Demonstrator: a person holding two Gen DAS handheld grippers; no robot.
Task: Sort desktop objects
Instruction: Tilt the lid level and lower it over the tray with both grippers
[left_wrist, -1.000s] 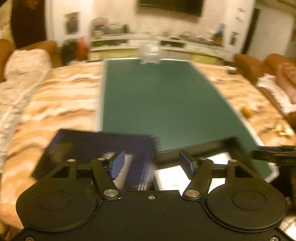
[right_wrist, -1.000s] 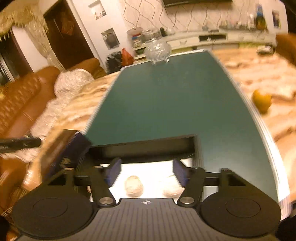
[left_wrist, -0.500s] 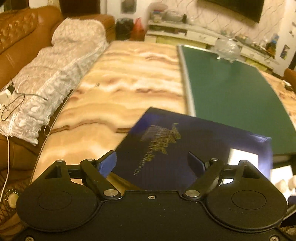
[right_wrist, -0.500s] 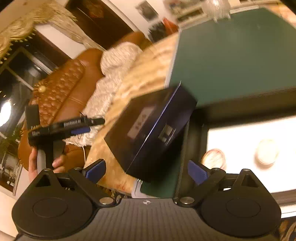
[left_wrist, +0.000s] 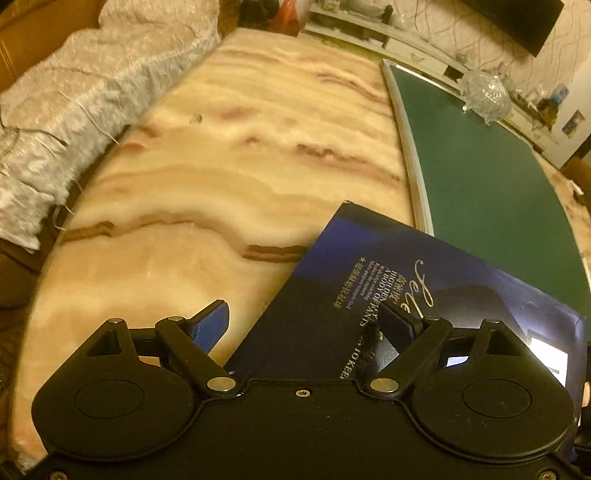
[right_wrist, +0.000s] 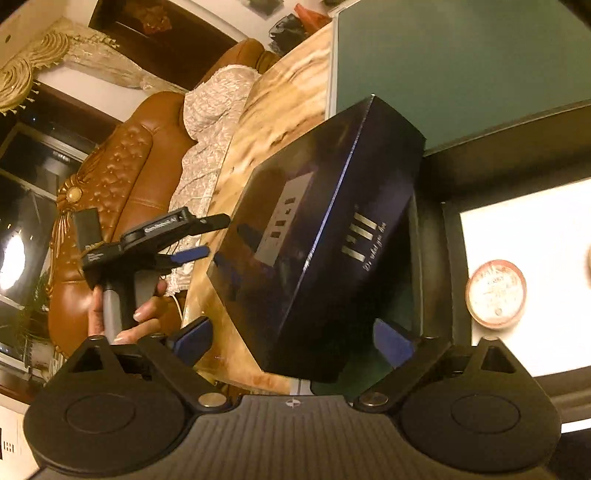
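Observation:
A dark blue lidded box (left_wrist: 424, 295) with gold lettering lies on the marble table, its right part by the green mat. It also shows in the right wrist view (right_wrist: 325, 229). My left gripper (left_wrist: 306, 326) is open, its fingers straddling the box's near left corner; it also appears in the right wrist view (right_wrist: 207, 236), at the box's left edge. My right gripper (right_wrist: 291, 341) is open, wide around the box's near corner, just above it. A black tray (right_wrist: 439, 177) with a white floor holds a round pink-lidded tin (right_wrist: 495, 293).
The marble table (left_wrist: 221, 158) stretches ahead with a green mat (left_wrist: 480, 177) on the right. A glass bowl (left_wrist: 485, 94) stands at the mat's far end. A brown sofa (right_wrist: 110, 206) with a white lace cover (left_wrist: 81, 103) runs along the table's left edge.
Both grippers have closed in on the blue box: the left has come lower and nearer its left corner, the right nearer its near corner. Both stay open.

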